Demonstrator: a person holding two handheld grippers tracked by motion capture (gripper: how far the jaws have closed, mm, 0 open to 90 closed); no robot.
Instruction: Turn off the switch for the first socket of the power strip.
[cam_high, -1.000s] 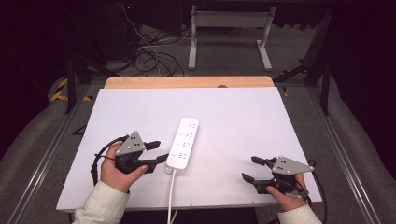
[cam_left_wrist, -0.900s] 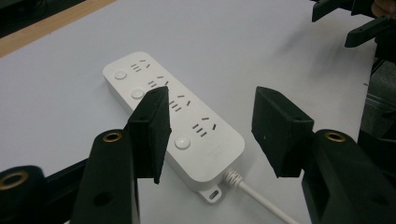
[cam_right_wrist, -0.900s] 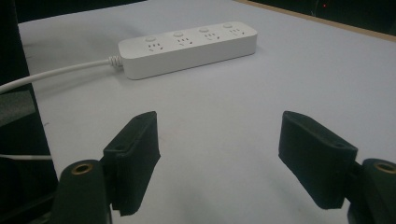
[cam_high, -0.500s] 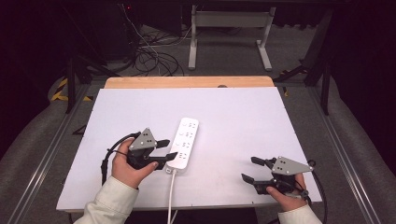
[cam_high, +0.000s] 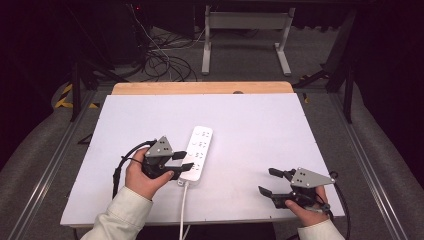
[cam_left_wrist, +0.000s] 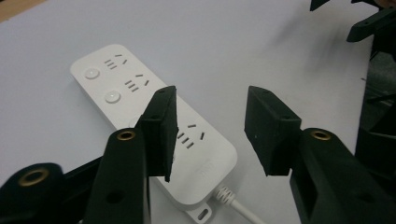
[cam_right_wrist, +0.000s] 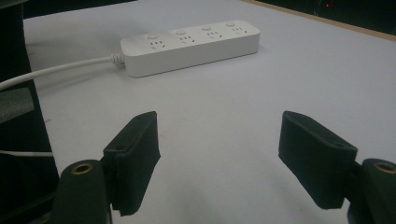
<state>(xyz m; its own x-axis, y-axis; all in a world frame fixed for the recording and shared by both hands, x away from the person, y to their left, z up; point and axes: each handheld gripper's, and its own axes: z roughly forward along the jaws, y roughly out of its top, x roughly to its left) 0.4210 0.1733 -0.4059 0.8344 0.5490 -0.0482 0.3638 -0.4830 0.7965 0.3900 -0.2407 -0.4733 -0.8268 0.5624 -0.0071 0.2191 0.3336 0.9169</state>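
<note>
L gripper (cam_high: 181, 162) jaws apart, empty, over power strip (cam_high: 197, 152) cord end; likely grasp next. R gripper (cam_high: 270, 182) wide open, empty.

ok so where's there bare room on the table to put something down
The widest free patch is the white table top between the power strip and the right edge, reaching to the far wooden strip. The far-left area beyond the strip is also bare. It is crowded near the left hand-held gripper at the strip's cord end, and around the right hand-held gripper at the near-right corner.

White table (cam_high: 260, 125); tangled cables (cam_high: 165, 60) on floor behind; grey stand legs (cam_high: 245, 40).
</note>
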